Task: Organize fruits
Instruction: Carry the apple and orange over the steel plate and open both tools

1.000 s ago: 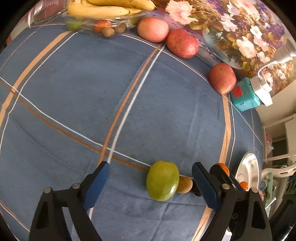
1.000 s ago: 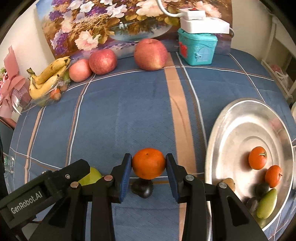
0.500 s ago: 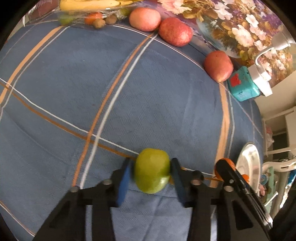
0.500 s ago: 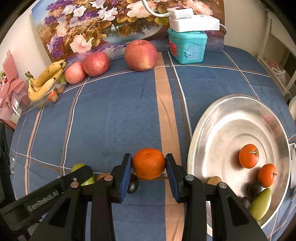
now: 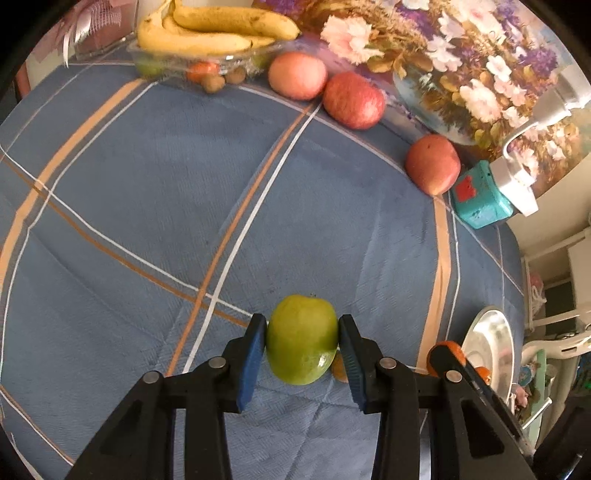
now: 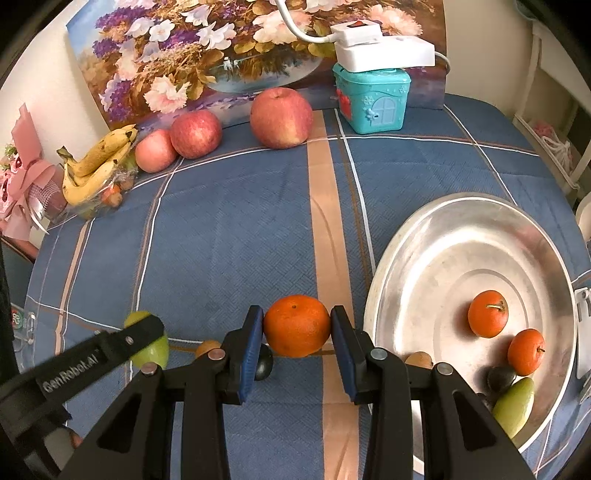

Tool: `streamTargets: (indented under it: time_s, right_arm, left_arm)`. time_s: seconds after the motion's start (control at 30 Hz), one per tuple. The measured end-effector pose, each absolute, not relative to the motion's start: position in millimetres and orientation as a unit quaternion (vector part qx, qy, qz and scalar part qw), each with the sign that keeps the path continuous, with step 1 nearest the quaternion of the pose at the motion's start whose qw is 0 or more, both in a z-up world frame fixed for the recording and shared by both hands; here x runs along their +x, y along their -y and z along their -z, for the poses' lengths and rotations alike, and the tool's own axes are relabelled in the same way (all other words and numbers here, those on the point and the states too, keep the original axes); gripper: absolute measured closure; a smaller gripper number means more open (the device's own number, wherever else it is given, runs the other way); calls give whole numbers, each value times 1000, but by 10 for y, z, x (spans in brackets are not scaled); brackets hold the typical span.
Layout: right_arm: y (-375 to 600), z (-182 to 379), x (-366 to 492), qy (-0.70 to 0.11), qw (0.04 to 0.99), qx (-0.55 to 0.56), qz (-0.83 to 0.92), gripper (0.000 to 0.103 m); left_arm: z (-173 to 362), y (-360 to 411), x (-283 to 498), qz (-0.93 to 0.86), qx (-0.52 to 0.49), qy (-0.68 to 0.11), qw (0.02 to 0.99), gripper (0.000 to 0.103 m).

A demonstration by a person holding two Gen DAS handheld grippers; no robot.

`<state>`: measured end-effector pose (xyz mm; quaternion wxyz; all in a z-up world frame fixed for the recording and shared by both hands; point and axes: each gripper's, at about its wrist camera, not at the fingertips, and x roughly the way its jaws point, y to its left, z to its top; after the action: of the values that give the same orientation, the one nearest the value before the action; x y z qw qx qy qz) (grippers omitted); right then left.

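Grippers both grip fruit: the left gripper (image 5: 302, 341), whose blue pads stood wide apart around the fruit a second ago, has clamped onto the smooth round green fruit (image 5: 301, 338), and the right gripper (image 6: 297, 336) is clenched on the dimpled round orange (image 6: 296, 325) exactly as before. A small brown oval fruit (image 5: 339, 369) lies just behind the green one, which a second ago lay on the cloth beside it; a dark glossy fruit (image 6: 264, 363) sits under the orange. Blue plaid woven cloth (image 6: 229, 236) covers the worktop. The round shiny metal tray (image 6: 461, 236), at the right, holds two small oranges (image 6: 487, 314), one elongated green fruit (image 6: 515, 406) and at least one dark fruit (image 6: 500, 376). Three red apples (image 6: 281, 117) line the far edge, beside a clear plastic tray (image 5: 236, 61) with one bunch of yellow bananas (image 5: 207, 31), and a teal plastic house-shaped box (image 6: 371, 99).
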<state>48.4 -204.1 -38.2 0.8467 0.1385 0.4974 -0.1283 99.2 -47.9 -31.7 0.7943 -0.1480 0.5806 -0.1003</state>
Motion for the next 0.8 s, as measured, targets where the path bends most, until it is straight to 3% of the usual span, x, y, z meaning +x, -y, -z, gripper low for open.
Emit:
streamTargets:
  time_s: [0.37, 0.8]
  right_arm:
    - [2256, 322, 377, -494, 845, 152, 138, 64]
    - [3202, 135, -202, -444, 837, 214, 239, 64]
  left_arm:
    - [55, 762, 896, 137, -132, -559, 807, 61]
    - [-121, 1608, 602, 238, -51, -528, 814, 61]
